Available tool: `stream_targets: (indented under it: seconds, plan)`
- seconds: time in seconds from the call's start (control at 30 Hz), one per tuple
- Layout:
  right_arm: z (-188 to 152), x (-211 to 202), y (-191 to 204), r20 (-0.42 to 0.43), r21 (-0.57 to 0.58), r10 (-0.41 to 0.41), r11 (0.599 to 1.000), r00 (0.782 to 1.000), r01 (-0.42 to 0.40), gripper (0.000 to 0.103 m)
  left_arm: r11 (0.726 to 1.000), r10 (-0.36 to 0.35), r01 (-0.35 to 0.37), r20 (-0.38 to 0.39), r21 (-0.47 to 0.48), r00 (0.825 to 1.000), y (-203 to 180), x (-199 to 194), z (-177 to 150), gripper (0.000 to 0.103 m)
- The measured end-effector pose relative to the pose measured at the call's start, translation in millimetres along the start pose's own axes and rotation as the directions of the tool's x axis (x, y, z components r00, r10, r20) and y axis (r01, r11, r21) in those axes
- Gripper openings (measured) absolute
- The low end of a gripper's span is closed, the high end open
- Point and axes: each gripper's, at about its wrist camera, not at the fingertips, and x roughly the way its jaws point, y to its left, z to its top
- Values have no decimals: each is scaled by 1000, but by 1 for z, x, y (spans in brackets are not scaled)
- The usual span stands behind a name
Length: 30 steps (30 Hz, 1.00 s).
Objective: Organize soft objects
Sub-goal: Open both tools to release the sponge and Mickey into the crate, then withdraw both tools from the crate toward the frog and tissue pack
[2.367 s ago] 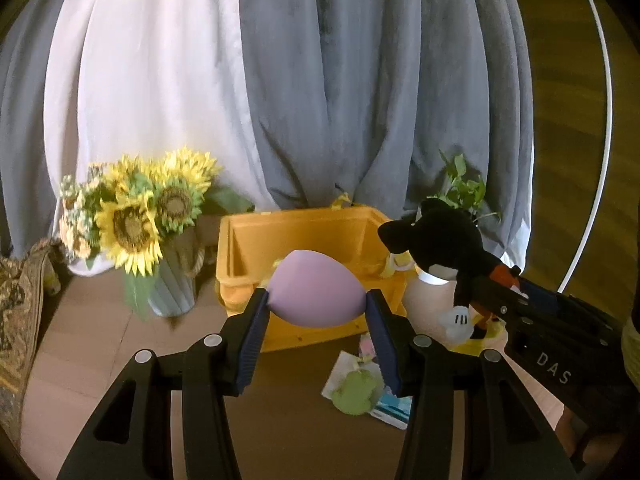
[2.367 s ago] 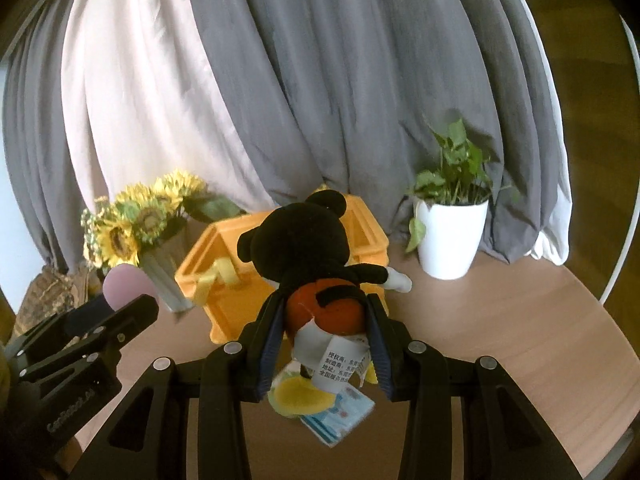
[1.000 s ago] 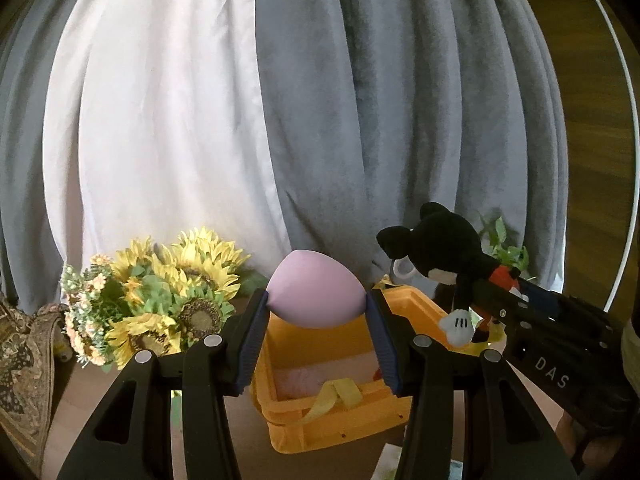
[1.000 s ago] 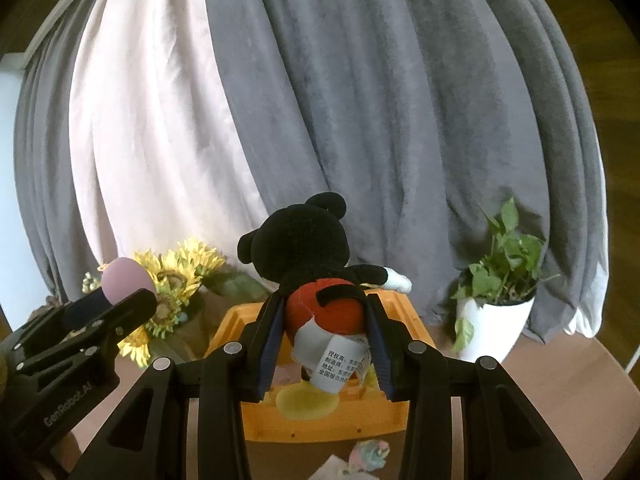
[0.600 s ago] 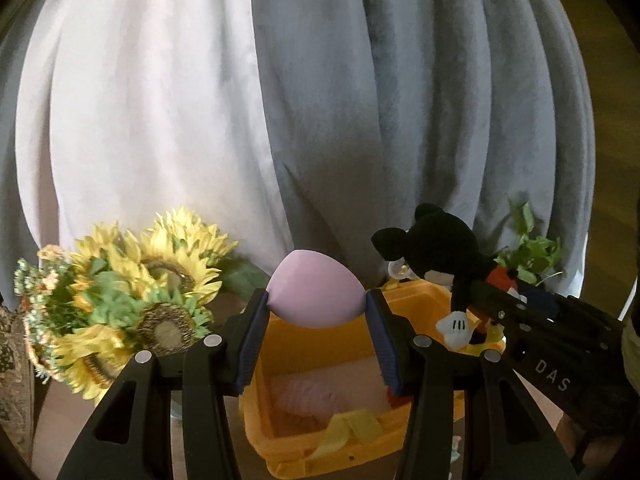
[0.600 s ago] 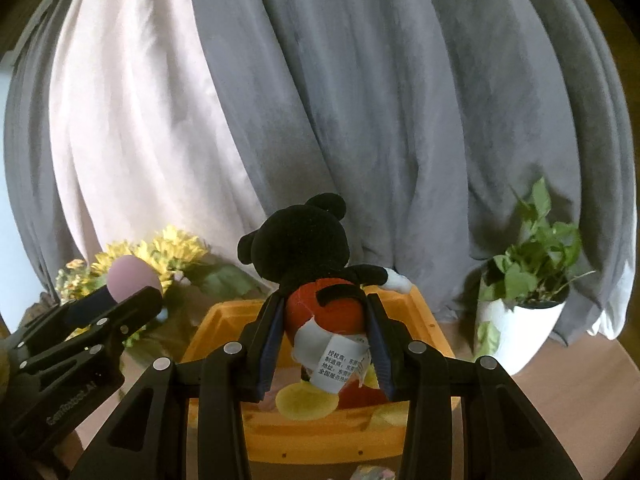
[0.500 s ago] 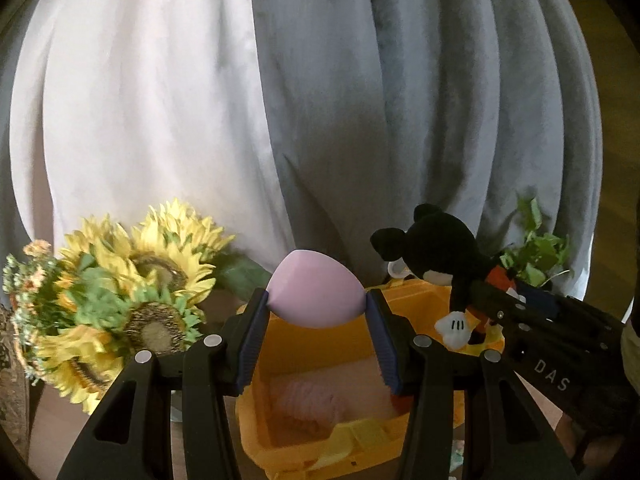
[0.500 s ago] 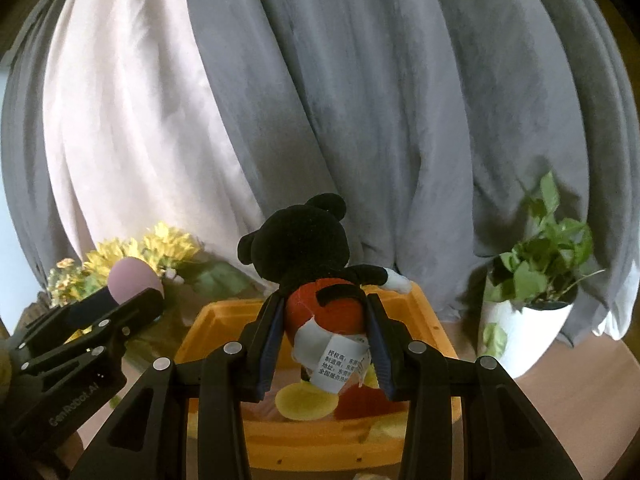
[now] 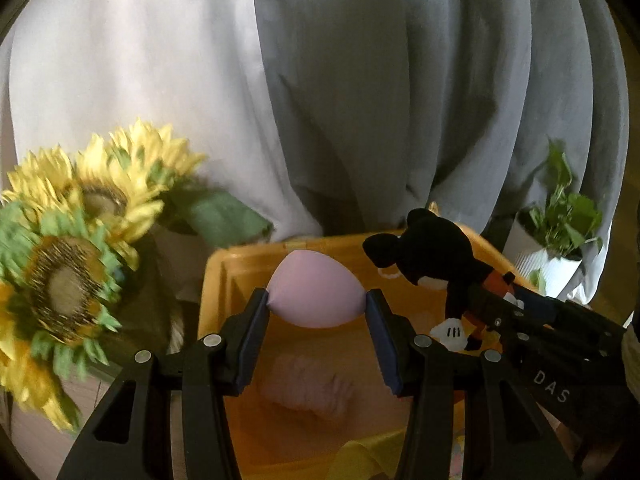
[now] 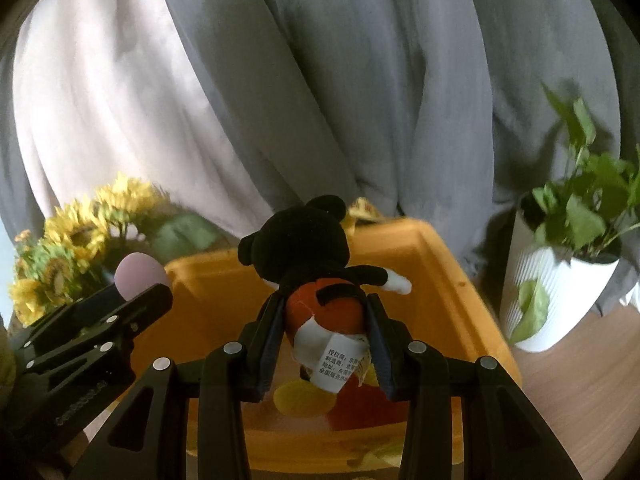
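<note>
My left gripper (image 9: 316,306) is shut on a pink egg-shaped sponge (image 9: 316,294), held over the left half of the orange bin (image 9: 216,280). A pink ridged soft thing (image 9: 312,390) lies on the bin's floor below it. My right gripper (image 10: 322,320) is shut on a black plush mouse (image 10: 304,244) with red shorts and a white label, held over the orange bin (image 10: 448,280). The mouse (image 9: 436,256) and the right gripper (image 9: 480,304) show at the right of the left wrist view. In the right wrist view the pink sponge (image 10: 138,274) sits in the left gripper (image 10: 144,292) at the left.
A bunch of sunflowers (image 9: 68,264) stands close to the left of the bin, also visible as sunflowers (image 10: 80,236). A potted green plant in a white ribbed pot (image 10: 560,296) stands to the bin's right on the wooden table (image 10: 576,384). Grey and white curtains (image 9: 360,100) hang behind.
Both grippers have moved forward and down with their loads. The bin has come closer and now lies under both; its floor and the pink thing in it show more fully.
</note>
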Motion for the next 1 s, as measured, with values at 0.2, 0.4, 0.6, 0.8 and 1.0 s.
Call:
stream_targets:
  seconds: [0.2,0.4,0.6,0.8,1.0]
  plan:
    - [-7,14,-1,-47,-23,-22,1000,999,21,48,1000,-1,2,-36,4,999,1,14,-9,56]
    - [-4,12,-5,-30,-29,-58,998,998,58,56,1000,8,-8,-15,1,1000,1,7,-9,66]
    - [1,-2,-10,-9,0,-77,997,997,77,56,1000,13,-13,9,11,1000,-1,-13,-5,67]
    - [2,-24,-10,22,18,-87,996,996,87,56,1000,19,-20,44,19,999,-4,-38,0,68]
    - [1,-52,-6,51,19,-91,996,995,90,56,1000,23,-24,70,15,997,-8,-65,-1,75]
